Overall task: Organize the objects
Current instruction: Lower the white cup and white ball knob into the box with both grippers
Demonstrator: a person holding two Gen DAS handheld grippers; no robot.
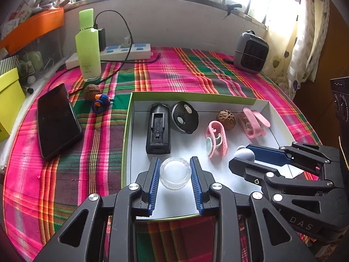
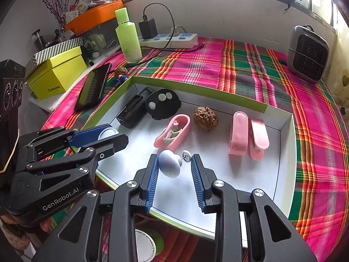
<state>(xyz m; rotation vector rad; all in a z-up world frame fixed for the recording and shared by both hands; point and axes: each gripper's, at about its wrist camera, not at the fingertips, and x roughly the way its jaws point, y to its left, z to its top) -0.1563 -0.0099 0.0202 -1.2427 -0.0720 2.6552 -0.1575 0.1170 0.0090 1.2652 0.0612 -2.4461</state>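
A white tray with a green rim (image 1: 192,95) lies on the plaid cloth. My left gripper (image 1: 175,160) is shut on a clear round jar (image 1: 175,174), low over the tray's near left corner. My right gripper (image 2: 175,156) is shut on a pale blue knob (image 2: 169,163); one pad presses the head, the other the stem's small disc. From the left wrist view the right gripper (image 1: 241,155) shows at the tray's right side. Inside the tray lie a black oblong device (image 1: 158,128), a black disc (image 1: 185,120), a walnut (image 1: 225,119) and two pink clips (image 1: 216,138) (image 1: 253,122).
Left of the tray lie a black phone (image 1: 57,120), another walnut (image 1: 91,91) and a blue keyring (image 1: 101,103). A green bottle (image 1: 88,48) and a power strip (image 1: 126,51) stand at the back, a small grey heater (image 1: 250,52) at back right, a yellow box (image 2: 59,74) at left.
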